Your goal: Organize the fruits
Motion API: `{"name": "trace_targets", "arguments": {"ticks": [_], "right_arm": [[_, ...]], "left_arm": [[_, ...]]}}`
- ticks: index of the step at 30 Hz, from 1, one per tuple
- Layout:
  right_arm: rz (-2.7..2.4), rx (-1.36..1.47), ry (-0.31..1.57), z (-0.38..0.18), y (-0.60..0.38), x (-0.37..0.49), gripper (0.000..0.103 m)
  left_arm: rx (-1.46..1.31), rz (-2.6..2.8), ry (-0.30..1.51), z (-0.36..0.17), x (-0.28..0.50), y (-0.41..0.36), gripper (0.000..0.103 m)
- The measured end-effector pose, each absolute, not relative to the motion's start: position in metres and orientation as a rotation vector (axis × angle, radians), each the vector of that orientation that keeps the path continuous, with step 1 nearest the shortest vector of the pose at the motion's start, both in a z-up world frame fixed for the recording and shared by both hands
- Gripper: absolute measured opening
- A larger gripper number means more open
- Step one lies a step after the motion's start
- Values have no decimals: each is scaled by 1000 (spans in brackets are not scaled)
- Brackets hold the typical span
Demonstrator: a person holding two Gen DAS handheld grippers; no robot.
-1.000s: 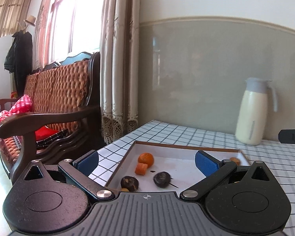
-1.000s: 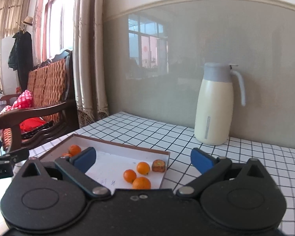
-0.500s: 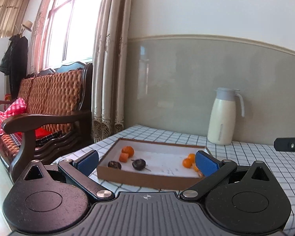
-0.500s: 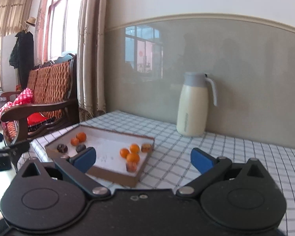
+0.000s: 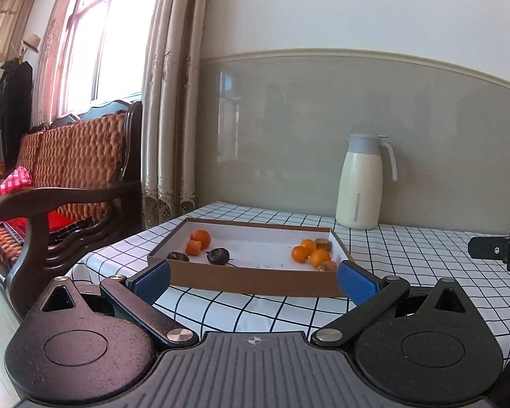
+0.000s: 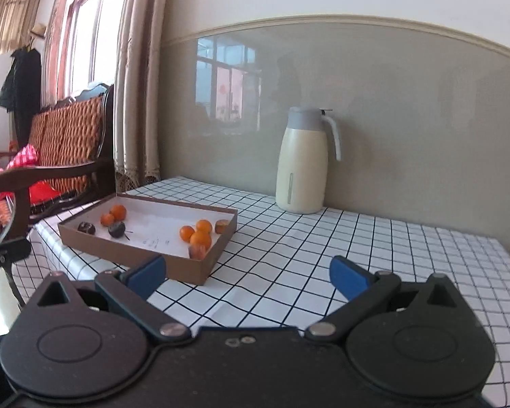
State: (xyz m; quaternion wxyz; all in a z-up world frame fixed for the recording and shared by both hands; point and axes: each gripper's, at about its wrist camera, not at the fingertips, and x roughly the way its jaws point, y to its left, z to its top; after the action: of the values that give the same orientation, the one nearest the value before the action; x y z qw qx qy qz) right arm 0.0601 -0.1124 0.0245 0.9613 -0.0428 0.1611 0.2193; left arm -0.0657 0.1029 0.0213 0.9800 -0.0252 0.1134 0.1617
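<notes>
A shallow brown cardboard tray with a white floor lies on the checked tablecloth. At its left end sit two orange fruits and two dark fruits. At its right end lies a cluster of small oranges with a brownish piece. My left gripper stands open in front of the tray's near wall, nothing between its blue pads. My right gripper is open too, near the tray's right corner, above bare cloth.
A cream thermos jug stands at the back of the table by the wall. A wooden sofa with a red checked cloth stands left of the table, curtains behind it. The right gripper's black tip shows at the right edge.
Both grippers have pulled back from over the tray toward the table's near edge; the tray now lies whole in view. Both stayed open and empty.
</notes>
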Motion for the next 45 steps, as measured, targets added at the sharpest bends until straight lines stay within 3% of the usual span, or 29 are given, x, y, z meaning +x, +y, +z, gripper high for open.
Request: {"name": "trace_targets", "arguments": {"ticks": [45], "right_arm": [[440,-98,347,19,-109,62,97]], "left_arm": [[-45,317,238,19,-66,102,103]]}}
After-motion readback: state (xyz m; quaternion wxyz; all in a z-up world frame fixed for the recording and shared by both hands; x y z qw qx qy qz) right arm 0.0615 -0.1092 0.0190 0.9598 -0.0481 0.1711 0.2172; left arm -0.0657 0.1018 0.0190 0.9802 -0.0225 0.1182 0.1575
